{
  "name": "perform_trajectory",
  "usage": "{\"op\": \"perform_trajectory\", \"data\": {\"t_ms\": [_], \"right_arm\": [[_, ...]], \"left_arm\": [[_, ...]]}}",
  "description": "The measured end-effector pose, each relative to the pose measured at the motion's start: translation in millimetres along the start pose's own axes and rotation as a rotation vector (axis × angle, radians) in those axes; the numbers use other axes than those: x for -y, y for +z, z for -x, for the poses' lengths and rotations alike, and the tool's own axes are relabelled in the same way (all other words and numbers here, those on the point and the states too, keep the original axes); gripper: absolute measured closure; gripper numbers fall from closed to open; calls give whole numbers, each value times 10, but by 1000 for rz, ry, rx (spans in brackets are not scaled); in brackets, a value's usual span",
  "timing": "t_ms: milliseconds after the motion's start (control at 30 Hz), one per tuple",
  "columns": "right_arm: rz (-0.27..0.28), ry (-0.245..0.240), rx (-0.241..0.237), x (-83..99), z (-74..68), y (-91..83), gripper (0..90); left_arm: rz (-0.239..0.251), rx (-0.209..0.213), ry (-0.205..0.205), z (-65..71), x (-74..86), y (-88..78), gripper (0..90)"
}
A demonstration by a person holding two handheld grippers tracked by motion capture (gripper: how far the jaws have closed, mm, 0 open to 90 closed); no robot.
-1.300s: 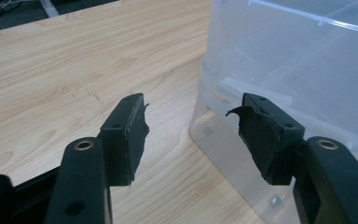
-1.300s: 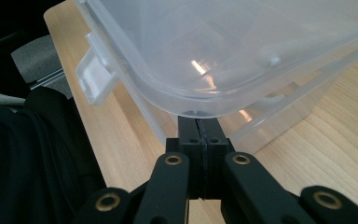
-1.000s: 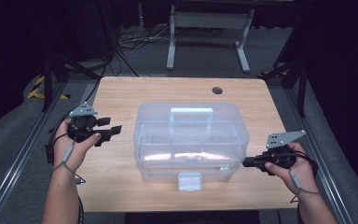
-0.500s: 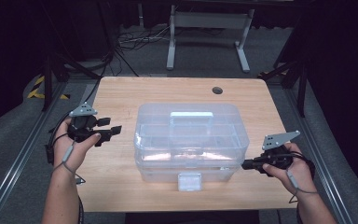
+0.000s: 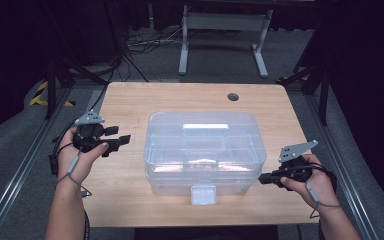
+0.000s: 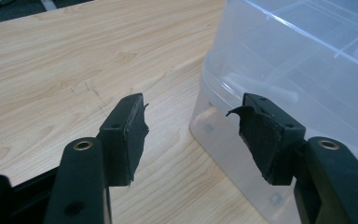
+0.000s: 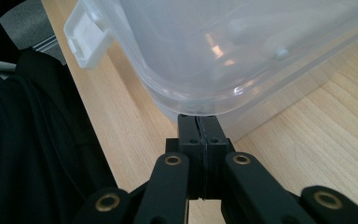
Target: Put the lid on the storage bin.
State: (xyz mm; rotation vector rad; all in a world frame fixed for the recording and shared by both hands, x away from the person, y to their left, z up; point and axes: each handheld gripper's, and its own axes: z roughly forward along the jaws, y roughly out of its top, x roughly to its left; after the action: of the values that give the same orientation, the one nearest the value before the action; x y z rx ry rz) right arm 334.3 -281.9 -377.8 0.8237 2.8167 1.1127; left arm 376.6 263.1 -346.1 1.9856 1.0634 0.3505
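Note:
A clear plastic storage box [image 5: 205,150] with a lid, a top handle [image 5: 205,128] and a white front latch [image 5: 203,194] stands in the middle of the wooden table [image 5: 130,100]. My left gripper [image 5: 120,136] hovers just left of the box, open, with nothing between its pads [image 6: 130,135]; the box's left wall [image 6: 298,60] lies ahead to the right of the jaws. My right gripper [image 5: 261,178] is shut and holds nothing. Its tip [image 7: 198,122] points at the box's near right corner [image 7: 223,46], just under the lid rim; I cannot tell if it touches.
A round cable hole [image 5: 233,96] sits near the table's far right corner. A white frame's legs [image 5: 220,30] and cables lie on the floor beyond. Metal rails [image 5: 25,165] run along both sides. Bare wood shows left of the box.

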Motion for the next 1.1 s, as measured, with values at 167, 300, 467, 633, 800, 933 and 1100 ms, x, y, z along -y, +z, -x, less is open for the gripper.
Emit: {"op": "perform_trajectory", "data": {"t_ms": [167, 300, 467, 633, 800, 933, 1100], "right_arm": [[-11, 1, -5, 6, 8, 0, 900], [-25, 3, -8, 9, 5, 5, 900], [-40, 6, -10, 11, 6, 18, 895], [-40, 10, -35, 13, -1, -5, 866], [-24, 10, -47, 5, -5, -55, 831], [-9, 10, -46, -10, 10, -128, 811], [17, 5, -46, -35, 42, -210, 794]], "left_arm": [[4, -1, -1, 3, -3, -1, 417], [5, -1, -1, 8, -4, -1, 418], [4, -2, 1, -1, -2, -1, 417], [5, -3, 1, -1, 2, -5, 418], [7, -9, 0, 8, 10, -20, 418], [7, -15, 4, 22, 27, -49, 418], [5, -28, 3, 36, 69, -86, 418]]}}
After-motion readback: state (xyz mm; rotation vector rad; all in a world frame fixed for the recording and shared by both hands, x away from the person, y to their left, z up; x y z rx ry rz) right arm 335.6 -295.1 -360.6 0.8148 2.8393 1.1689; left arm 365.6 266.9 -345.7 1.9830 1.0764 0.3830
